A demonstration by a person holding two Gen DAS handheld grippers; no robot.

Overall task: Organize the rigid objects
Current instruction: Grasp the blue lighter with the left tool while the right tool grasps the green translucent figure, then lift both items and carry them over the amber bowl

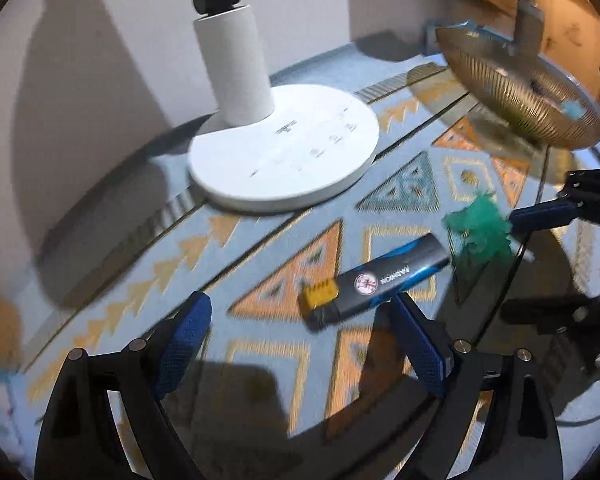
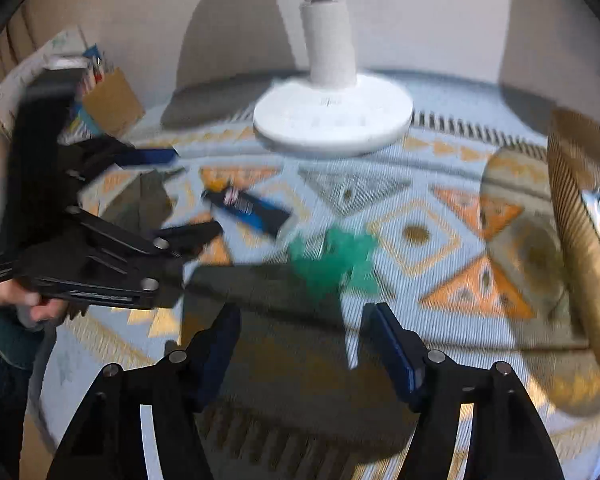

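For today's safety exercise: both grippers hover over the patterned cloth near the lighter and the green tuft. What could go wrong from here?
1. The left hand-held gripper is open above the lighter, which lies at an angle; closing on one end might spin it away.
2. The right hand-held gripper is close to the green tuft; the soft piece could snag.
3. The gold ribbed bowl stands tilted close by; a sweep might knock it.
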